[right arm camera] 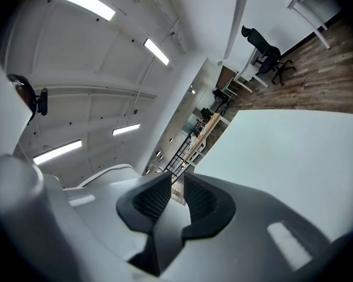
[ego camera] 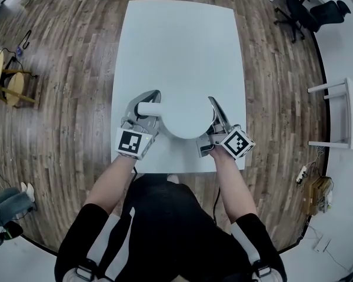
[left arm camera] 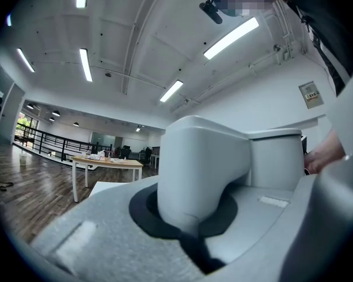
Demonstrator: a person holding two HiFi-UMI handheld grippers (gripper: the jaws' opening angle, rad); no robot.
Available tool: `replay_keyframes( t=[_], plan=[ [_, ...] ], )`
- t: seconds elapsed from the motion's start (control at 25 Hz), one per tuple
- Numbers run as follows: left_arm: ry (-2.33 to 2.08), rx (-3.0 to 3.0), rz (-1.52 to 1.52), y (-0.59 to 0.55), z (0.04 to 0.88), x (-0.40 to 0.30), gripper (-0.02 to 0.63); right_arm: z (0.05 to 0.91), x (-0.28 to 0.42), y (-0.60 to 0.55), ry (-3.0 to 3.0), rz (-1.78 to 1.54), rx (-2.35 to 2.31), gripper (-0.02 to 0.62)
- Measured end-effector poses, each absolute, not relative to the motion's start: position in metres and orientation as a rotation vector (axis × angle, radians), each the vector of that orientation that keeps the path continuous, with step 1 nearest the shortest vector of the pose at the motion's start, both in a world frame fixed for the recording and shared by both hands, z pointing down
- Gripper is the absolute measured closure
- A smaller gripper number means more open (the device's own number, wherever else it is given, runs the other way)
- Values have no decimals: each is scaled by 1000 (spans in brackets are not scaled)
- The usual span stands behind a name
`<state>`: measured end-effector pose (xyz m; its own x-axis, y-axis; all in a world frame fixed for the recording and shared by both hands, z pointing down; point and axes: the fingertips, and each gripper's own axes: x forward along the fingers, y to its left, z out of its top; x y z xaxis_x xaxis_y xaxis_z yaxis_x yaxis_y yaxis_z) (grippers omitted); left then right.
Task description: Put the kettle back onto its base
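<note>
The person is holding the round white plastic kettle (ego camera: 185, 117) at the near middle of the white desk (ego camera: 176, 40), its thick white handle (left arm camera: 200, 169) sticking out toward 9 o'clock. The left hand-held gripper (ego camera: 147, 106) is clamping that handle, jaws tight around it. The right hand-held gripper (ego camera: 215, 107) is standing at the kettle's 3 o'clock side, jaws a narrow slit apart with nothing between them. I cannot tell whether it is touching the wall.

The base is not showing in any view and may be lying hidden under the body. I am taking this as the setting-down step. The next move is calling for a level, straight lowering that seats the bottom centred on the base, then a release of the handle.
</note>
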<state>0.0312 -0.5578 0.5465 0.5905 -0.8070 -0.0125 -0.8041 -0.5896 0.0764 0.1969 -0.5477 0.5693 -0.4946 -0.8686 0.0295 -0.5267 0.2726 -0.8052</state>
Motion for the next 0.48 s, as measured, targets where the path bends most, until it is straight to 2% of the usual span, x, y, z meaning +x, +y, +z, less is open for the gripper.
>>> replay_keyframes(
  t=[0.48],
  plan=[
    [-1374,2766,-60,-558,551,28,604,580,195,-545,2105,-1122,-1272,538]
  ],
)
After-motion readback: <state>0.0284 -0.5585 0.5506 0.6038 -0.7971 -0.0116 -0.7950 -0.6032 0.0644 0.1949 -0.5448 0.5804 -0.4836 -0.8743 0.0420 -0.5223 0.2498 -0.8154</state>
